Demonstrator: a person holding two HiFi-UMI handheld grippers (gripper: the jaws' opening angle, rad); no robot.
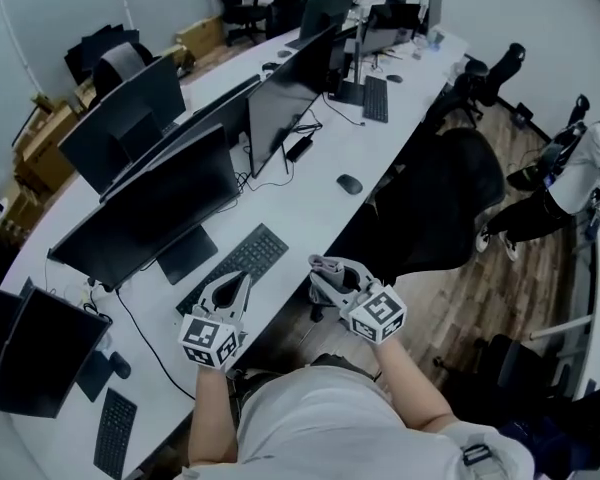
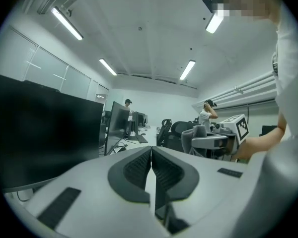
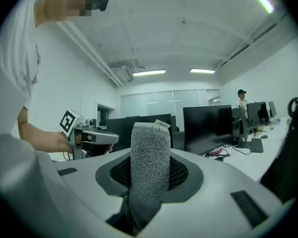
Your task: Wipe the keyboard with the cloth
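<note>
The black keyboard (image 1: 245, 261) lies on the white desk (image 1: 300, 208) in front of a dark monitor (image 1: 145, 213). My left gripper (image 1: 239, 282) (image 2: 151, 152) hovers over the keyboard's near end, shut with nothing between its pads. To its right, at the desk's front edge, my right gripper (image 1: 327, 267) (image 3: 150, 133) is shut on a folded grey cloth (image 3: 149, 165) (image 1: 323, 263) that sticks up past its fingertips. Each gripper view shows the other gripper: the right one with the cloth (image 2: 201, 133), and the left gripper (image 3: 89, 139).
A row of monitors (image 1: 280, 103) runs along the desk. A black mouse (image 1: 349, 183) lies further back and another keyboard (image 1: 113, 430) at the near left. A black office chair (image 1: 435, 203) stands just right of me. A person (image 1: 575, 173) sits at far right.
</note>
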